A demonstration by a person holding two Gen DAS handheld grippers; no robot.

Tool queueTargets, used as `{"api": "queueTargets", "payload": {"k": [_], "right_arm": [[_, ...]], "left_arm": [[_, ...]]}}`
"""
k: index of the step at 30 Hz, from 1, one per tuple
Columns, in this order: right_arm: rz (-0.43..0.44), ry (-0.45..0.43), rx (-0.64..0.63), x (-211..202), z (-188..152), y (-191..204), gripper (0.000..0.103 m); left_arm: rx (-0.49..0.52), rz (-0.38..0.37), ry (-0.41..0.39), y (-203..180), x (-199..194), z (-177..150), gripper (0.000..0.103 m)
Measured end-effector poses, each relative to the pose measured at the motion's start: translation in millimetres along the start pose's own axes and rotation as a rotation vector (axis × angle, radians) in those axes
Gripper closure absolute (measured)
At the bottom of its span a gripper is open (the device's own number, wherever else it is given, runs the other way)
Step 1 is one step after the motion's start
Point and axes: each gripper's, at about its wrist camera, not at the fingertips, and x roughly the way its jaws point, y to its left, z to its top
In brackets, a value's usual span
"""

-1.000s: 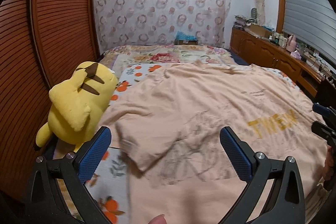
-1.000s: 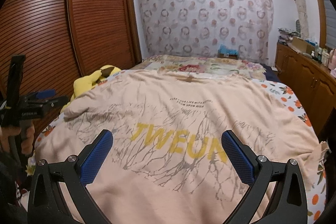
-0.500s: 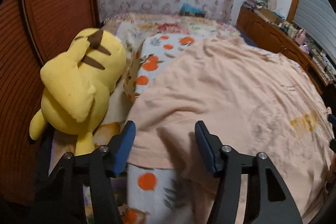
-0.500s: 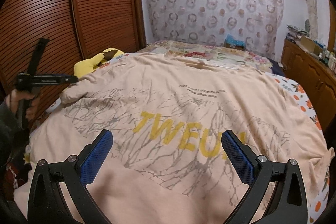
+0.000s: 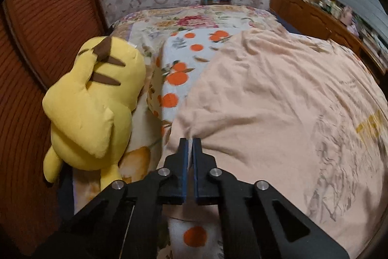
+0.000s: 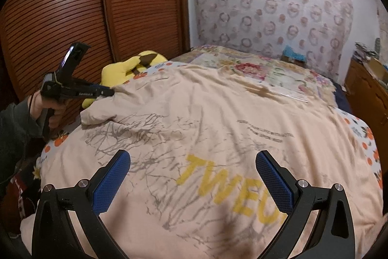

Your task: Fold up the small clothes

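Shirt [image 6: 194,137], peach with yellow letters and a grey branch print, lies spread flat over most of a bed [image 6: 266,69], print side up. Along the bed's left edge a yellow plush [image 5: 94,103] sits against a wooden louvred wardrobe [image 6: 72,4], close beside the shirt's left sleeve. At that left edge the left gripper [image 5: 190,141], held in a person's hand [image 6: 48,108], has its jaws closed on a pinch of cloth at the sleeve end; the fabric bunches into small creases just ahead of the tips. Nearer the middle of the bed's near edge, the right gripper [image 6: 192,170] hovers above the printed chest with its jaws wide open and nothing between them.

The step in hand looks like folding the left side inward. To do it well, the pinch should probably hold both layers of the sleeve, lift only enough to clear the bed, and travel straight across toward the middle, while the right gripper pins or takes the hem so the fold line stays straight and clear of the plush.
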Motion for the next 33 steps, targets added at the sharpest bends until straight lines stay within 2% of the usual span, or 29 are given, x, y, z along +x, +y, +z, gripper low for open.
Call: {"api": "queueTargets", "payload": {"k": [4, 11, 16, 17, 18, 19, 20, 21, 22, 23, 24, 29, 33], "right_arm": [[0.008, 0.002, -0.008, 0, -1, 0, 0.000], [-0.018, -0.008, 0.001, -5, 4, -7, 0.000], [-0.042, -0.025, 0.028, -12, 2, -16, 0.000], [-0.047, -0.025, 0.034, -12, 1, -17, 0.000], [-0.051, -0.024, 0.039, -12, -1, -18, 0.000], [-0.056, -0.022, 0.044, -12, -2, -18, 0.000], [-0.060, -0.020, 0.046, -12, -3, -18, 0.000], [-0.065, -0.019, 0.048, -12, -5, -18, 0.000], [-0.067, -0.017, 0.048, -11, -5, -16, 0.000], [-0.068, -0.016, 0.048, -10, -4, -15, 0.000], [-0.066, -0.015, 0.049, -9, -4, -13, 0.000], [-0.026, -0.008, 0.041, 1, 6, -14, 0.004], [0.024, 0.007, 0.013, 14, 14, -7, 0.015]], "left_arm": [[0.052, -0.007, -0.031, -15, -19, 16, 0.100], [0.134, -0.138, -0.131, -72, -67, 65, 0.100], [0.187, -0.207, -0.158, -118, -81, 88, 0.099], [0.196, -0.215, -0.161, -125, -83, 90, 0.094], [0.200, -0.218, -0.164, -129, -84, 90, 0.080], [0.207, -0.228, -0.178, -131, -88, 87, 0.073], [0.211, -0.232, -0.190, -133, -91, 84, 0.059], [0.212, -0.234, -0.197, -133, -93, 81, 0.049], [0.207, -0.229, -0.192, -128, -91, 76, 0.044], [0.201, -0.223, -0.186, -125, -90, 73, 0.032], [0.193, -0.212, -0.181, -125, -88, 70, 0.026], [0.121, -0.145, -0.123, -88, -66, 39, 0.024], [0.076, -0.073, -0.070, -62, -46, 8, 0.024]]}}
